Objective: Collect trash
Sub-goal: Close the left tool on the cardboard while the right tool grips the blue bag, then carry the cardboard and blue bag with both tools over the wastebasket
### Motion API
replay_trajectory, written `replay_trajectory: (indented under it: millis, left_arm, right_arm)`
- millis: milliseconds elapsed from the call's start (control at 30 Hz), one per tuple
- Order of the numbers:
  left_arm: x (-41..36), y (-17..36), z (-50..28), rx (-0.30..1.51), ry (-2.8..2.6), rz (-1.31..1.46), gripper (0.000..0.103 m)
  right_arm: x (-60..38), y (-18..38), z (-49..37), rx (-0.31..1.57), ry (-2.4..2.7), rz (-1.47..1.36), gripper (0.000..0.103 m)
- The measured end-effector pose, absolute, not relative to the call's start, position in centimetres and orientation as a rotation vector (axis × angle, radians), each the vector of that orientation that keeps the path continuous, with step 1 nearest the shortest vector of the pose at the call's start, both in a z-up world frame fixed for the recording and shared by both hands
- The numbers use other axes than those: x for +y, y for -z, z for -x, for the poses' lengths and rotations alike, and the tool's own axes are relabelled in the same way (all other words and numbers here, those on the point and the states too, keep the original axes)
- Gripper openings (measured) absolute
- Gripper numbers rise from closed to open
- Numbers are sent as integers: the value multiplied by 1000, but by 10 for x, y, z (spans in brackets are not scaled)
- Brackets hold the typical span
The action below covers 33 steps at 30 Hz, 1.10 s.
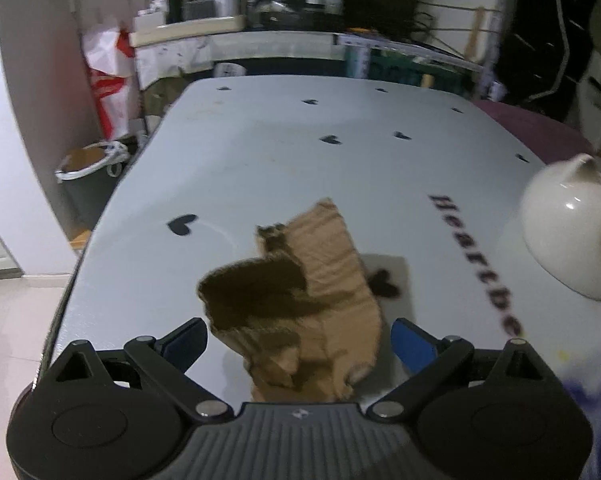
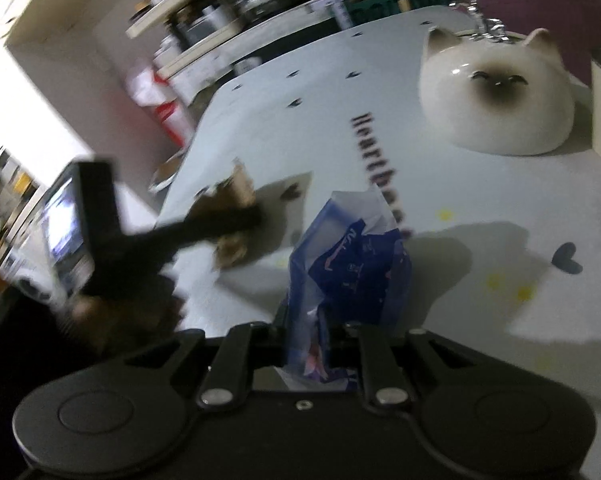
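1. Left wrist view: the left gripper [image 1: 300, 344] has its fingers spread wide around a torn cardboard piece [image 1: 324, 280], near the table's [image 1: 260, 160] left edge; the far tabletop is bare.
2. Right wrist view: the right gripper [image 2: 306, 332] is clamped on a blue wrapper [image 2: 348, 264]; the cat figurine [image 2: 496, 96] stands well apart.

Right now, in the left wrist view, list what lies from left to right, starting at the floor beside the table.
Lined trash bin on the floor → black heart print on the tablecloth → torn cardboard piece between the open left gripper fingers → "Heartbeat" lettering → cat-shaped ceramic bowl.
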<state>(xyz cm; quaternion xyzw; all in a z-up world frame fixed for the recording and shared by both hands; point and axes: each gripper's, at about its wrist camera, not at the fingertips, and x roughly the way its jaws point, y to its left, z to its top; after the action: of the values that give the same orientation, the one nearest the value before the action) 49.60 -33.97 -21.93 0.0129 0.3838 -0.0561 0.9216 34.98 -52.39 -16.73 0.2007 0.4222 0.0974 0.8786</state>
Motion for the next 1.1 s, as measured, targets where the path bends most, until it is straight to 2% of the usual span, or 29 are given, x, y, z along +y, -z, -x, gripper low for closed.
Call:
replay_trajectory:
  millis: [200, 300, 367, 433, 467, 533, 667, 833, 900, 933, 967, 1100]
  left_arm:
    - [-338, 223, -506, 770, 116, -54, 97]
    - [-338, 225, -509, 774, 129, -62, 92]
    - [-338, 226, -509, 778, 135, -64, 85]
    - [-339, 226, -509, 773, 141, -74, 83]
    - [-339, 226, -507, 766, 144, -82, 80]
    - [-340, 224, -505, 752, 153, -97, 76]
    - [-337, 217, -502, 744, 174, -89, 65]
    - [-329, 213, -497, 760, 200, -68, 59]
    - [-326, 212, -495, 769, 207, -55, 58]
    - [-325, 211, -493, 774, 211, -48, 57]
    - [-324, 211, -490, 780, 215, -41, 56]
    - [-318, 209, -480, 803, 224, -28, 55]
  right_arm:
    - [-530, 171, -327, 948, -189, -356, 18]
    - [-533, 170, -321, 942, -118, -364, 35]
    - [-531, 169, -321, 934, -75, -369, 55]
    - [-526, 166, -323, 918, -43, -383, 70]
    - [-524, 165, -325, 912, -37, -392, 75]
    - [-518, 164, -331, 911, -19, -409, 77]
    - [-503, 168, -351, 926, 35, -386, 78]
    - [-488, 181, -364, 981, 80, -303, 78]
    - [-486, 186, -365, 1003, 98, -289, 72]
    - [-487, 190, -365, 1012, 108, -291, 64]
    - [-489, 193, -365, 1022, 119, -297, 51]
    - [-500, 195, -358, 1015, 118, -338, 37]
